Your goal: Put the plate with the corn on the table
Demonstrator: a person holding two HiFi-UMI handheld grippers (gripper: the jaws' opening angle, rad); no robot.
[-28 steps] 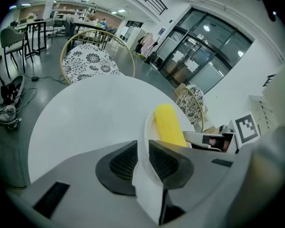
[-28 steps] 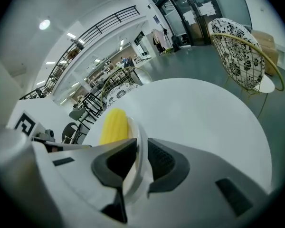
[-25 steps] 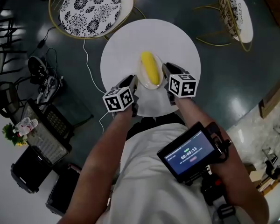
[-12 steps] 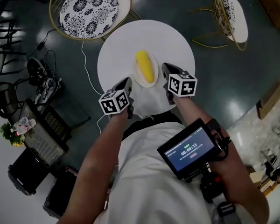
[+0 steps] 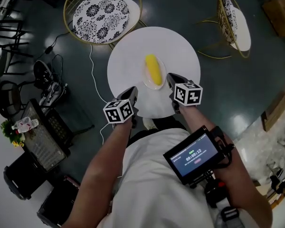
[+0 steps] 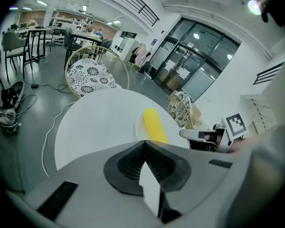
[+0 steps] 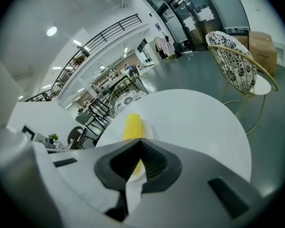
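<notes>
The yellow corn (image 5: 153, 69) lies on a small white plate (image 5: 146, 78), which rests near the front of the round white table (image 5: 128, 56). My right gripper (image 5: 170, 76) is at the plate's right rim and looks shut on it. In the right gripper view the corn (image 7: 132, 126) shows just past the closed jaw tips (image 7: 141, 139). My left gripper (image 5: 133, 93) hangs back at the table's near edge, shut and empty. In the left gripper view, the corn (image 6: 154, 125) lies beyond its jaws (image 6: 143, 145), and the right gripper (image 6: 190, 133) reaches in from the right.
Two gold wire chairs with patterned cushions stand behind the table, one at the back left (image 5: 99, 15) and one at the back right (image 5: 237, 18). A white cable (image 5: 91, 68) runs down the table's left side. Cables and dark equipment cases (image 5: 42, 127) crowd the floor at left.
My left gripper has drawn back from the plate's left rim toward the table's near edge. The right gripper stays at the right rim. The plate has kept its place on the table.
</notes>
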